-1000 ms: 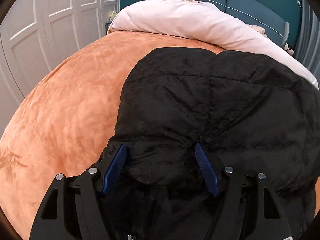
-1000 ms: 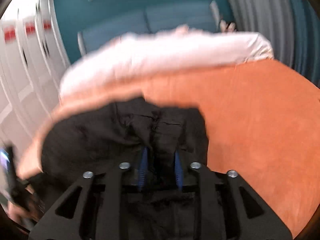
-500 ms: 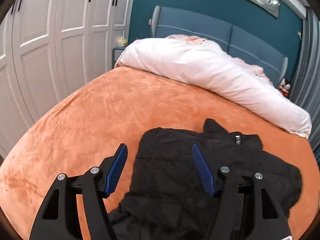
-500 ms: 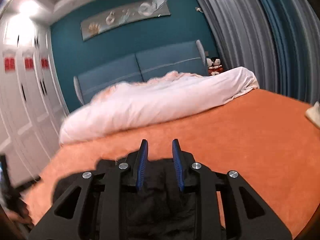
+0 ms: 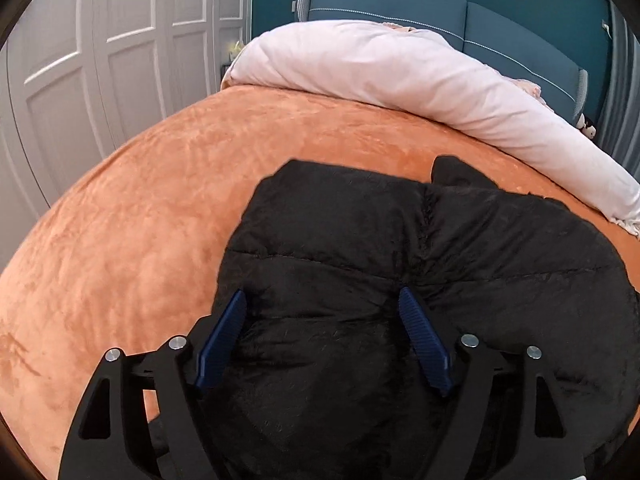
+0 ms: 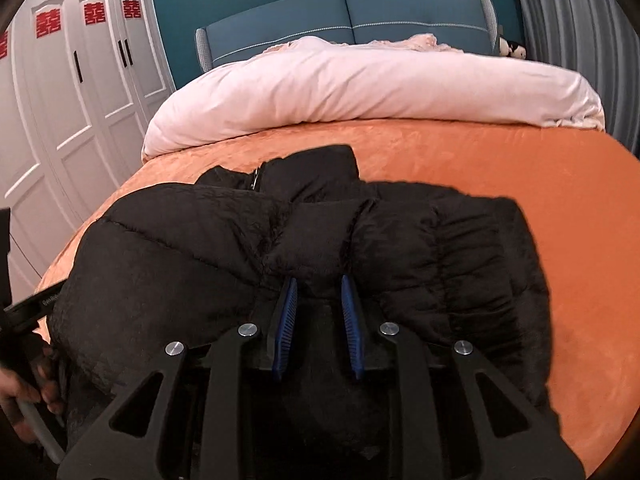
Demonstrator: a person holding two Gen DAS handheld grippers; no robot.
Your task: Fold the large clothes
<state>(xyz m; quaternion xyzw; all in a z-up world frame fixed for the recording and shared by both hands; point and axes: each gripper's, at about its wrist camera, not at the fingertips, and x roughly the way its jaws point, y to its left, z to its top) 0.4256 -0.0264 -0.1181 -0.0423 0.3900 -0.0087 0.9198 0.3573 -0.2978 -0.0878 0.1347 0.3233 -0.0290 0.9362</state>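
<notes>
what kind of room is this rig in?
A bedroom, most likely: a bed with an orange cover, a rolled pale pink duvet against a blue padded headboard, and white wardrobe doors.

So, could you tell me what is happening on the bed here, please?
A person is folding a black puffer jacket on the orange bedspread with a claw in each hand. The right claw pinches a fold of the jacket, its jaws closing. The left claw straddles the jacket's near edge, jaws opening.

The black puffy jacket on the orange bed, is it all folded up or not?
Not neatly folded. The black puffy jacket lies bunched on the orange bed, its collar sticking up and sides sprawled out.
</notes>
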